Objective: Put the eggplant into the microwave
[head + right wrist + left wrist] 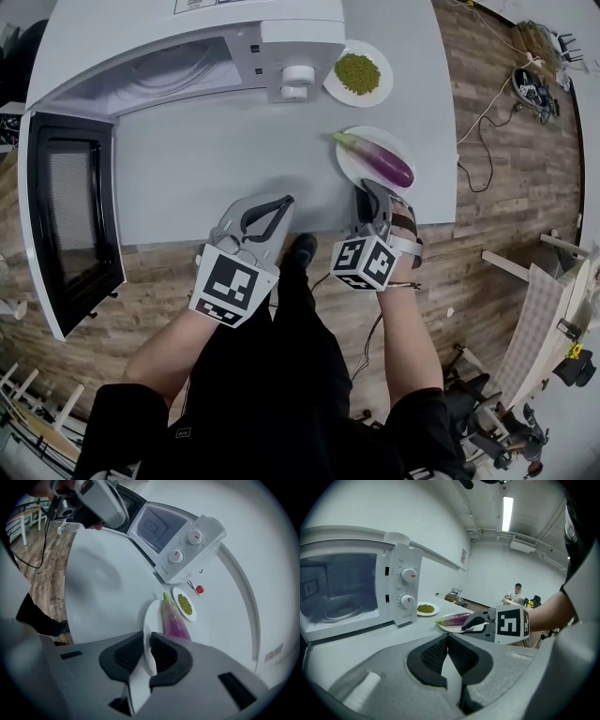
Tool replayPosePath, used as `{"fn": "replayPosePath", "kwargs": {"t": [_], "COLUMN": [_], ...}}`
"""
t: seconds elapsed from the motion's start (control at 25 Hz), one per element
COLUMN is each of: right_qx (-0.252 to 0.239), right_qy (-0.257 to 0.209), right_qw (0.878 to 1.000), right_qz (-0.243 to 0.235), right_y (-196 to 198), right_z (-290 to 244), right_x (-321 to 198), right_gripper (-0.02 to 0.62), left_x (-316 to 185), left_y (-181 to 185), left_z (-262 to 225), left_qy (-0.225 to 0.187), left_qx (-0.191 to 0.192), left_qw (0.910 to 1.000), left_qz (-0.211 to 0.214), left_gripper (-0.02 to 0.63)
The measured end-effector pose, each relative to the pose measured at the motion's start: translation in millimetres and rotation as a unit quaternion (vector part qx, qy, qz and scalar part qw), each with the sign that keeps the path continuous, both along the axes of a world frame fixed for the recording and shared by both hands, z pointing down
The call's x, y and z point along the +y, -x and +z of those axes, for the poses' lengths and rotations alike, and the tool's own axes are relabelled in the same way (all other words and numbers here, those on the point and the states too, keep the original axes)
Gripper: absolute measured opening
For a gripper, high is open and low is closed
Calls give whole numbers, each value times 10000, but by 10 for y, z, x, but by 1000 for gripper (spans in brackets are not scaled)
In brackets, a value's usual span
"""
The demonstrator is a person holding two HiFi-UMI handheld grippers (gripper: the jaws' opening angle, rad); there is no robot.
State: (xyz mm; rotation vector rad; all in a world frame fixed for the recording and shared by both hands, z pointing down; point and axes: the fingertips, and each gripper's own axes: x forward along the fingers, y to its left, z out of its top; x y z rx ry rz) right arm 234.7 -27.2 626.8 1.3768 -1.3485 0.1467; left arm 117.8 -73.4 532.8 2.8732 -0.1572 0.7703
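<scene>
1. The eggplant (377,157) lies on its side on a white plate (349,169) at the right of the grey table (206,159). Its green stem end points far-left toward the microwave (187,42), which is well apart from it.
2. The right gripper (373,194) is clamped on the near rim of that plate. The right gripper view shows the thin white edge pinched between its dark pads. It does not touch the eggplant.
3. The left gripper (272,214) hovers over the near table edge, just left of the right one. Its jaws are closed together on nothing.
4. The microwave door (70,220) stands wide open at the left, so the cavity looks ready.
5. The eggplant looks smooth, glossy and rounded, so it is probably fairly light, firm, and slippery under the pads. It lies loose on the plate and would likely roll or slide if the plate tips.
6. The plate is stiff and breakable. Held by one edge, its load hangs beyond the pads, so it will tend to sag away from the grip. It needs to be kept level, and the idle left gripper could steady the left rim.
7. To take the eggplant directly, grip across the thick purple middle with a moderate squeeze, not the tapering stem end.
8. A plate of green beans (387,80) sits far of the eggplant beside the microwave's knobs and should be kept clear of.
</scene>
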Motion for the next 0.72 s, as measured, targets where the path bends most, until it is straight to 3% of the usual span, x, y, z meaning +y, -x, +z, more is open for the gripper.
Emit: {"fn": "replayPosePath", "kwargs": {"t": [0.4, 0.56, 0.72], "right_qx": [-143, -579, -1021], "right_qy": [185, 317, 564], "right_qw": [9997, 9976, 9930], "right_qz": [91, 217, 190], "right_y": [-4, -58, -47], "right_z": [-8, -22, 7], "right_x": [126, 140, 151], "right_gripper": [81, 149, 147], "left_x": [43, 42, 61], "left_y": [16, 35, 44], "left_z": [-13, -12, -19], "left_qy": [-34, -38, -37], "left_qx": [-27, -35, -35], "left_qw": [10000, 10000, 10000], "left_qz": [36, 22, 21], "left_gripper": [8, 8, 8]}}
